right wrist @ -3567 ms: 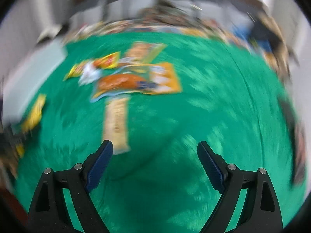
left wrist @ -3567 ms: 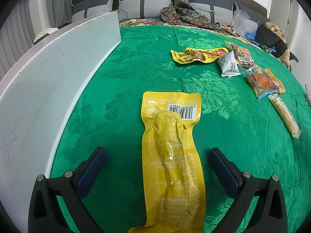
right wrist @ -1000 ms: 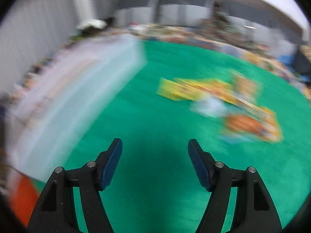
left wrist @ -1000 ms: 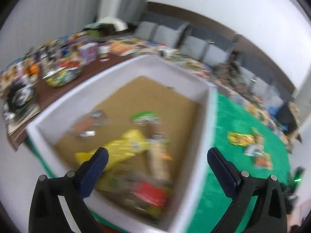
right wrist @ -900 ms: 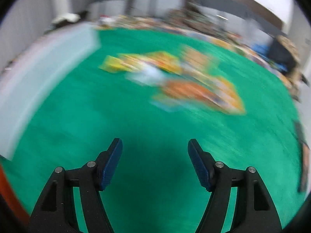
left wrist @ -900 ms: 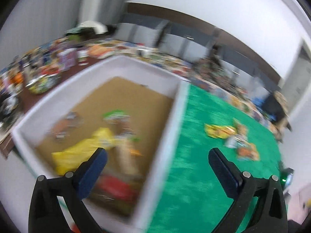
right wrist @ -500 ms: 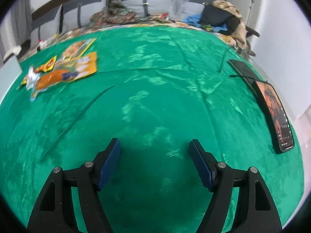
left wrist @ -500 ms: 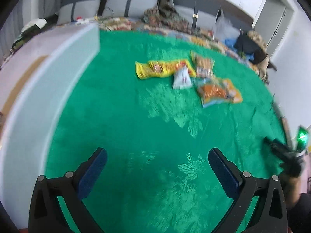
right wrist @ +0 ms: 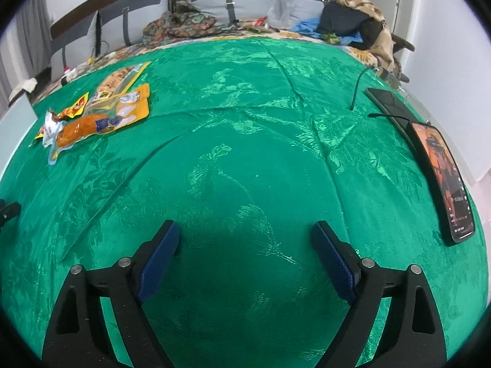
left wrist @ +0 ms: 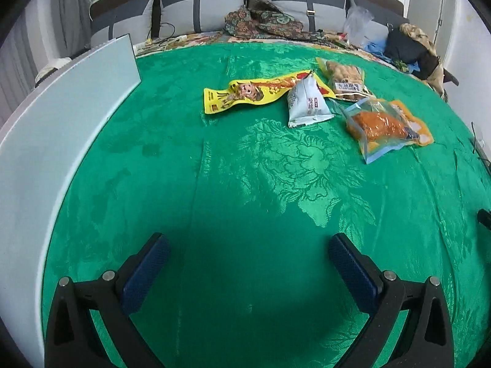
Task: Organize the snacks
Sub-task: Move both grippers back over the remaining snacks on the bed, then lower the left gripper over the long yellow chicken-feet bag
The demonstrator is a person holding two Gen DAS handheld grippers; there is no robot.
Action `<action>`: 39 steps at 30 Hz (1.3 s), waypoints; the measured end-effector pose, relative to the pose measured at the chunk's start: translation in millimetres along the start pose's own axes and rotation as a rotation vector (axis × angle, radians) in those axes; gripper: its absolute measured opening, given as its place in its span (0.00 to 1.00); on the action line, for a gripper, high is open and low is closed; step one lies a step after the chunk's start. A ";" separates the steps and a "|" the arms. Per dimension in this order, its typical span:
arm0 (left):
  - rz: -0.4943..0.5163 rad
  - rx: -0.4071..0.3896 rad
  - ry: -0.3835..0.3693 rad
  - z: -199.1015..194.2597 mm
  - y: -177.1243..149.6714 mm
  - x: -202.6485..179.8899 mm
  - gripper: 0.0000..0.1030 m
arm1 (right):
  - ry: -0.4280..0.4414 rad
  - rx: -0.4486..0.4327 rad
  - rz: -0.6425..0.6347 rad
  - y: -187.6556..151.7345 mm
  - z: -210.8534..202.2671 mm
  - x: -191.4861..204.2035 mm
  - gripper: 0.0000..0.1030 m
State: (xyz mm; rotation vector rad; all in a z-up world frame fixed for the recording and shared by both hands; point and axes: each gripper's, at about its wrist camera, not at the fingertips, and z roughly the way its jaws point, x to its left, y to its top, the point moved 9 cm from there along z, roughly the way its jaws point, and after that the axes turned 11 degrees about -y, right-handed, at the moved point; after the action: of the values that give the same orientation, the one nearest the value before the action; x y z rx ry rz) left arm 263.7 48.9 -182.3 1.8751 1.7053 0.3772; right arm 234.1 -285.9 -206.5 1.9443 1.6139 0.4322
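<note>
Several snack packs lie on the green cloth point(left wrist: 245, 168) far ahead of my left gripper point(left wrist: 248, 270): a long yellow pack point(left wrist: 245, 95), a white pouch point(left wrist: 307, 104), a brown snack pack point(left wrist: 343, 79) and an orange pack point(left wrist: 383, 122). The white box wall point(left wrist: 55, 141) runs along the left. My left gripper is open and empty over bare cloth. My right gripper point(right wrist: 245, 254) is open and empty; the same packs lie far to its left, the orange pack point(right wrist: 95, 125) among them.
A phone point(right wrist: 442, 181) and a dark flat case point(right wrist: 386, 101) with a cable lie at the right edge of the cloth. Pillows, fabric and bags point(left wrist: 408, 46) are piled at the back.
My left gripper swung from above the snack-filled box back over the cloth, facing the remaining packs. My right gripper swept right and settled. The long yellow pack from earlier is off the cloth.
</note>
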 end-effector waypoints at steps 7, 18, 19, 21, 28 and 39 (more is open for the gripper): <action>0.000 0.000 0.002 -3.2 -0.6 2.0 1.00 | 0.001 0.000 0.001 0.0 0.0 0.0 0.88; 0.000 0.002 0.006 1.3 1.6 -0.5 1.00 | 0.001 0.000 0.001 0.0 -0.1 -0.1 0.89; 0.004 0.010 0.003 2.2 1.9 -1.2 1.00 | 0.001 0.000 0.002 0.0 -0.1 -0.1 0.89; 0.029 0.051 -0.018 6.6 4.4 -2.0 1.00 | 0.001 0.000 0.001 0.0 -0.1 -0.1 0.89; 0.201 0.178 -0.067 14.0 51.7 12.6 1.00 | 0.001 0.000 0.002 0.0 -0.1 -0.1 0.89; 0.369 0.270 -0.039 91.9 160.4 17.5 0.99 | 0.000 0.000 0.002 -0.1 -0.1 0.0 0.89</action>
State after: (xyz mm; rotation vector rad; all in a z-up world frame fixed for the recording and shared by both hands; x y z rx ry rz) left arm 448.4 42.0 -165.4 2.3870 1.4375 0.2577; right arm 234.0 -285.8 -206.5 1.9461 1.6123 0.4334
